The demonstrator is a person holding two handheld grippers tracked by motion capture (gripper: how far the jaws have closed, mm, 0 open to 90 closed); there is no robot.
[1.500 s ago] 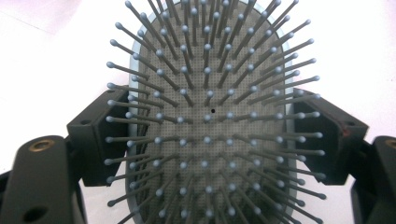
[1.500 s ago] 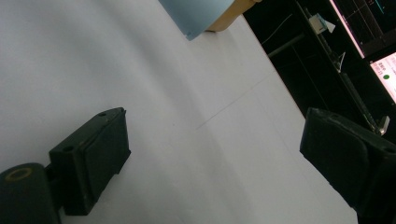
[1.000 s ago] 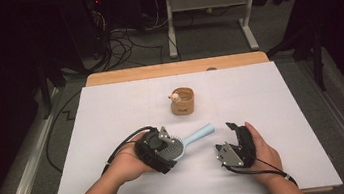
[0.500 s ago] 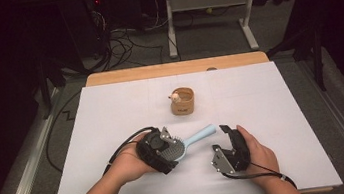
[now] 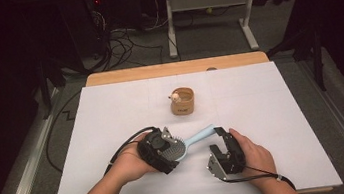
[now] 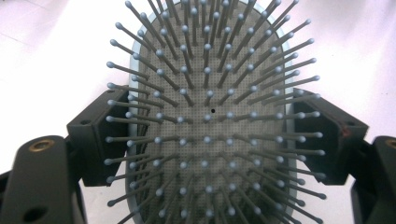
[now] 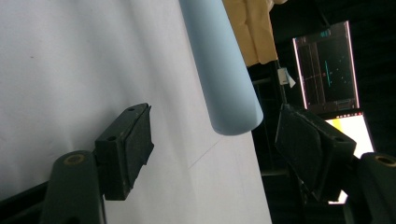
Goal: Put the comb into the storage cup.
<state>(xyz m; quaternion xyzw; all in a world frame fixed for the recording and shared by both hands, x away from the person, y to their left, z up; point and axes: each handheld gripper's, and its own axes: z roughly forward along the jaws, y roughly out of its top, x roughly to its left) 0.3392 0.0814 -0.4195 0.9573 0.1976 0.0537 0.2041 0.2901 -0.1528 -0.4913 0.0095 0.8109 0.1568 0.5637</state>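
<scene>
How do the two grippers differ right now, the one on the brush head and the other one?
The left gripper is clamped on the hairbrush head; the right gripper holds nothing. The left's jaws press the head's edges; the right's stand apart, just closing, the blue handle end short of them. Both are hand-held with black jaws.

a lab: white-covered table (image 5: 112, 115), floor cables (image 5: 122, 38), lit monitors (image 7: 327, 65).

Your desk (image 5: 112, 120) carries a white sheet (image 5: 273, 114) over its wooden top. A small tan cup (image 5: 182, 101) stands directly on the sheet, near the far centre.
</scene>
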